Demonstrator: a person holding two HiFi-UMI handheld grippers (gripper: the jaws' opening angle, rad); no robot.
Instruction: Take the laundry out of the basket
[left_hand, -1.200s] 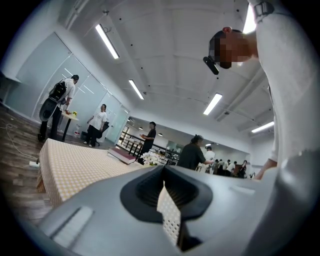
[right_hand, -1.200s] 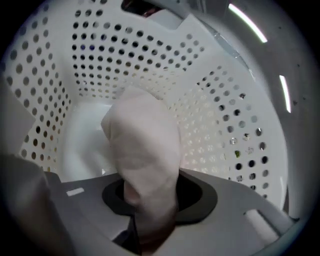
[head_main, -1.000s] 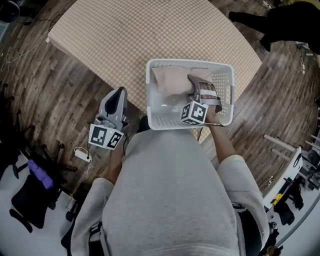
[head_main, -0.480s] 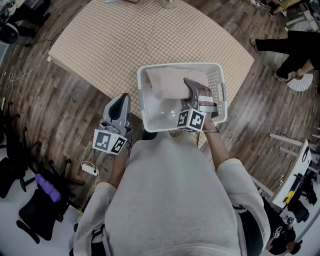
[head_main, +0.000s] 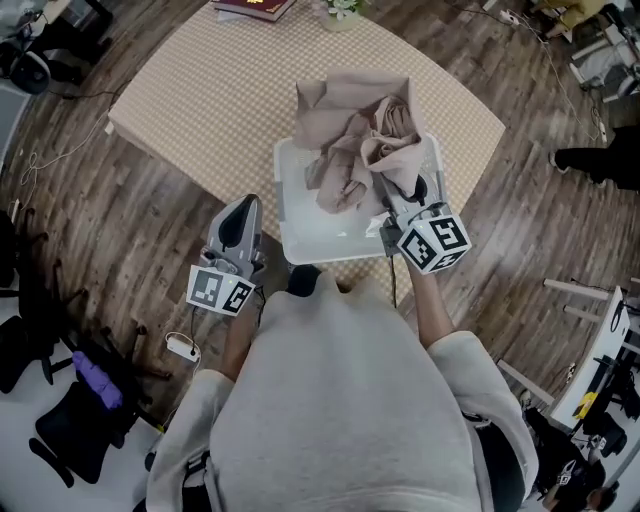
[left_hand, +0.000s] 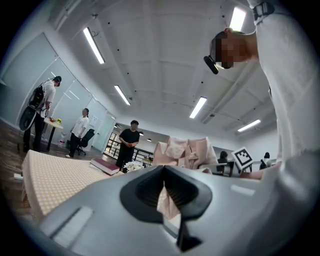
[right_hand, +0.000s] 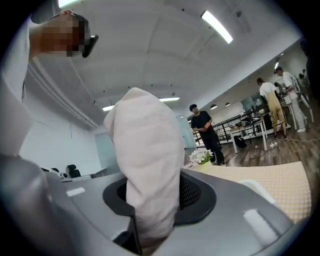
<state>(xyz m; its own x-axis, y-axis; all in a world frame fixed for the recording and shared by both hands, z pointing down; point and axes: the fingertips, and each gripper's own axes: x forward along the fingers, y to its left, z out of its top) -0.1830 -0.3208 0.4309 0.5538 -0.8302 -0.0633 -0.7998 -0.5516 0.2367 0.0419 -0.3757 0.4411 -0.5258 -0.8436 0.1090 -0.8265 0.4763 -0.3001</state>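
Note:
A white slatted laundry basket (head_main: 290, 215) stands at the near edge of a checkered table (head_main: 220, 90). My right gripper (head_main: 402, 196) is shut on a pale pink garment (head_main: 350, 135) and holds it bunched above the basket, its folds hanging down into the basket's far half. In the right gripper view the garment (right_hand: 145, 145) rises from between the jaws of that gripper (right_hand: 150, 192). My left gripper (head_main: 240, 222) hangs beside the basket's left wall, off the table; its jaws are shut with nothing in them. From the left gripper (left_hand: 164, 172) the lifted garment (left_hand: 185, 152) shows ahead.
A dark red book (head_main: 255, 8) and a small pot of white flowers (head_main: 340, 8) sit at the table's far edge. A person (head_main: 600, 160) stands to the right on the wood floor. Black chairs (head_main: 60, 400) and a white power strip (head_main: 182, 347) lie at my left.
The right gripper has risen with the pink garment, which lay flat in the basket before and now hangs bunched above it. The left gripper has stayed beside the basket.

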